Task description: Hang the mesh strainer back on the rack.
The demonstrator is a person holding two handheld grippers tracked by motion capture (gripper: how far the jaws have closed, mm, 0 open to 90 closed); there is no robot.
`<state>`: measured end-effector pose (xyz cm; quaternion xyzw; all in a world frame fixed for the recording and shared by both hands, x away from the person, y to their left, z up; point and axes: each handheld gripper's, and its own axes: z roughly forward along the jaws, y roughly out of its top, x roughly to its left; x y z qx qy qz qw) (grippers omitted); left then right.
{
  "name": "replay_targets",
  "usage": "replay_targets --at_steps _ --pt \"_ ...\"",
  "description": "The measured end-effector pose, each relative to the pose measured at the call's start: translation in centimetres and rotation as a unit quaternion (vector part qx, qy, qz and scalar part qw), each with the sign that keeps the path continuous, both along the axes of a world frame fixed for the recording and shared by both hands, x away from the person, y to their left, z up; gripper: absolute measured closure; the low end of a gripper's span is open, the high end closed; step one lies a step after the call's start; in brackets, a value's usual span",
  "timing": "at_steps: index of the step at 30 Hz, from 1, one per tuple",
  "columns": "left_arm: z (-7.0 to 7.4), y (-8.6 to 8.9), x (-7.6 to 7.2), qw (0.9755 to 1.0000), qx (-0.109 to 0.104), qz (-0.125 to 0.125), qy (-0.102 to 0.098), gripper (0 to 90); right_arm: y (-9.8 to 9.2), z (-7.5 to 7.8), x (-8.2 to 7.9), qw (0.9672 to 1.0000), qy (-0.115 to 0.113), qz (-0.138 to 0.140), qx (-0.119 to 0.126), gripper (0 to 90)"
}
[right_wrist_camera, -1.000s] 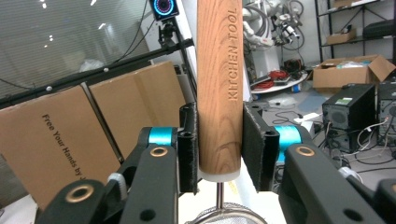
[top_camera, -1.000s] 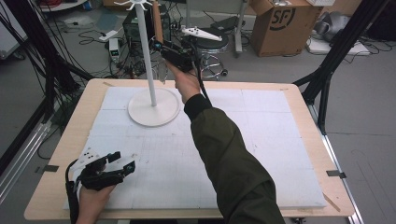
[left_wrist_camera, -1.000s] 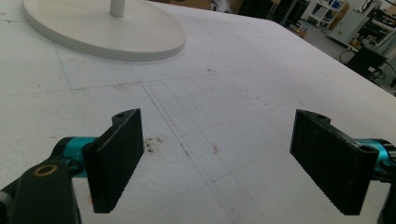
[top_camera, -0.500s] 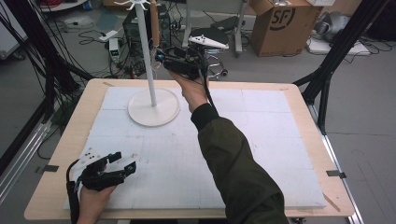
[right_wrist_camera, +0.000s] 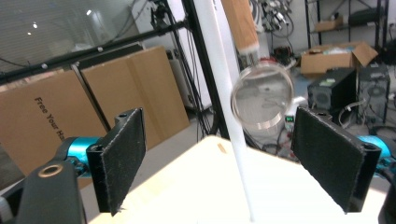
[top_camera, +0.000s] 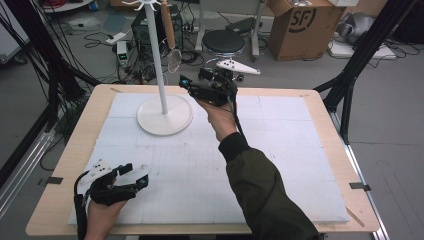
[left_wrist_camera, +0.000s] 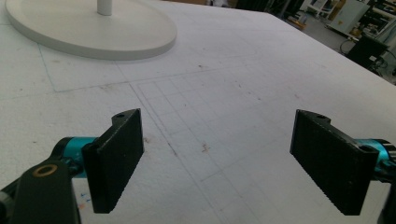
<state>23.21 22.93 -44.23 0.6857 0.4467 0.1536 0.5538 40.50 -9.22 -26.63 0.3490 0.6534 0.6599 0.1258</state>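
Note:
A white stand [top_camera: 159,65] rises from a round base [top_camera: 165,116] at the table's back left. From one of its top hooks hangs a small strainer [top_camera: 174,61] with a wooden handle [top_camera: 168,27]. My right gripper [top_camera: 186,85] is in the air just right of the pole, apart from it. Its jaws have just been opening and hold nothing. In the right gripper view the strainer's ring [right_wrist_camera: 262,102] and the pole [right_wrist_camera: 224,93] stand beyond the open jaws [right_wrist_camera: 233,163]. My left gripper [top_camera: 137,176] rests open and empty at the front left, its jaws [left_wrist_camera: 224,158] over bare foam.
White foam sheet [top_camera: 280,150] covers the wooden table [top_camera: 320,107]. The stand's base [left_wrist_camera: 93,28] lies ahead of the left gripper. Behind the table are a black stool [top_camera: 223,42], a cardboard box [top_camera: 300,25], cables and black frame legs.
My right gripper has drawn back from the strainer, moving right and down toward me, and its jaws have opened wide. The strainer stays hanging on the stand. The left gripper has not moved.

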Motion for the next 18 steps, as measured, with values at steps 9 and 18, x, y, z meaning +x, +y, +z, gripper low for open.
replay_targets --at_steps 9,18 --pt "0.1 -0.3 0.0 1.0 0.002 -0.001 -0.005 17.9 -2.1 -1.6 -2.0 0.9999 0.004 -0.008 -0.014 16.9" --pt "0.2 -0.6 -0.1 0.9999 0.006 -0.007 -0.009 17.9 -3.5 -1.8 -3.9 0.9998 -0.004 -0.011 -0.018 16.7"
